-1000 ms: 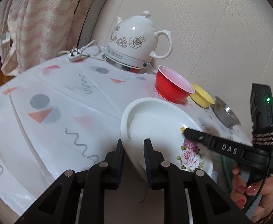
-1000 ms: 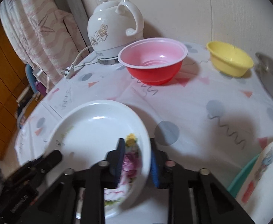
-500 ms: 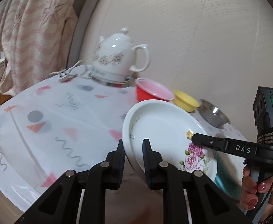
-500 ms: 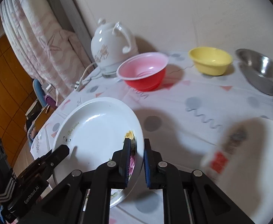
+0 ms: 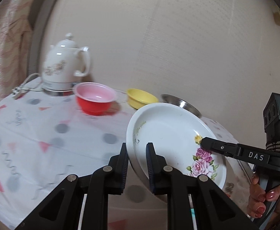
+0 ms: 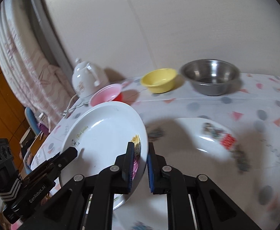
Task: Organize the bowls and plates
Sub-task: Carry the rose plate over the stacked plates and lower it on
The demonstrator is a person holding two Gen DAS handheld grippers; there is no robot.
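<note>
Plate lifted off the desk, carried toward the other dishes.
Both tongs, left tongs (image 5: 136, 165) and right tongs (image 6: 140, 167), grasp the rose plate (image 5: 170, 134); it has swung from near the kettle (image 5: 63, 67) toward the second plate (image 6: 207, 136), likely for stacking.

Both wrist cameras sit close behind their jaws, angled down over the worktop (image 5: 44, 134) toward the wall. Each catches the white plate (image 5: 170, 134) from an opposite edge; both share the yellow bowl (image 6: 159, 80) beyond it, somewhat blurred.
</note>
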